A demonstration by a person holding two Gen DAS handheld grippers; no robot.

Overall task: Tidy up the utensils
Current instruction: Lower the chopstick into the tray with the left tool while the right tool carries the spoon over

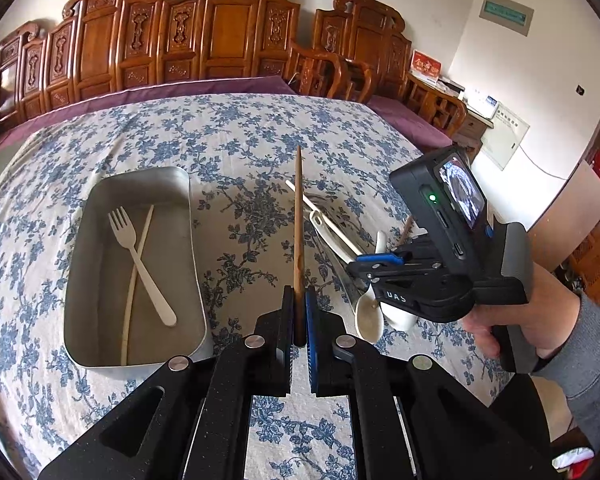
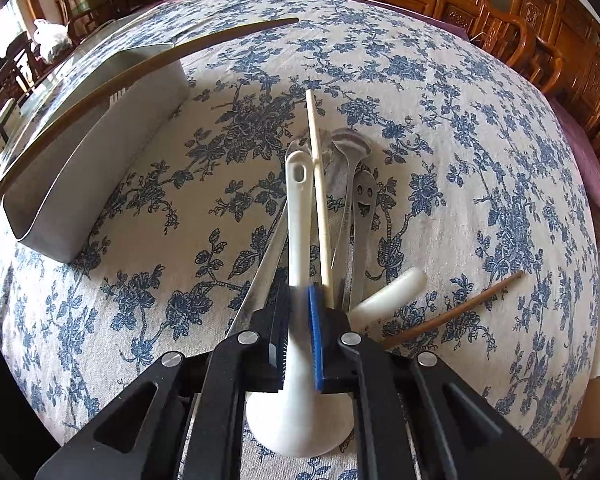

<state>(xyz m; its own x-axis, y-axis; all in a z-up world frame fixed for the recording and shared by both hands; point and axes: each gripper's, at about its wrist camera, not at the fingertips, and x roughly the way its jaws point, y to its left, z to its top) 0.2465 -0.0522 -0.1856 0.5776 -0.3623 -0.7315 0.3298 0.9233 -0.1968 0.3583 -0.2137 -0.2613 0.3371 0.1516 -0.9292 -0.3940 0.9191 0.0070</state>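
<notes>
My left gripper (image 1: 299,312) is shut on a brown wooden chopstick (image 1: 298,216) that points away from me, held above the cloth just right of the metal tray (image 1: 100,344). The tray holds a white fork (image 1: 140,264) and a cream chopstick (image 1: 134,276). My right gripper (image 2: 299,320) is shut on a white ceramic spoon (image 2: 298,216) at the utensil pile; it also shows in the left wrist view (image 1: 374,264). The pile holds a cream chopstick (image 2: 318,184), metal spoons (image 2: 350,148), a smiley-faced spoon (image 2: 365,196) and another white spoon handle (image 2: 392,292).
A second brown chopstick (image 2: 460,308) lies on the cloth right of the pile. The table wears a blue floral cloth (image 1: 240,128). Carved wooden chairs (image 1: 180,36) line the far side. The held chopstick crosses over the tray (image 2: 80,184) in the right wrist view.
</notes>
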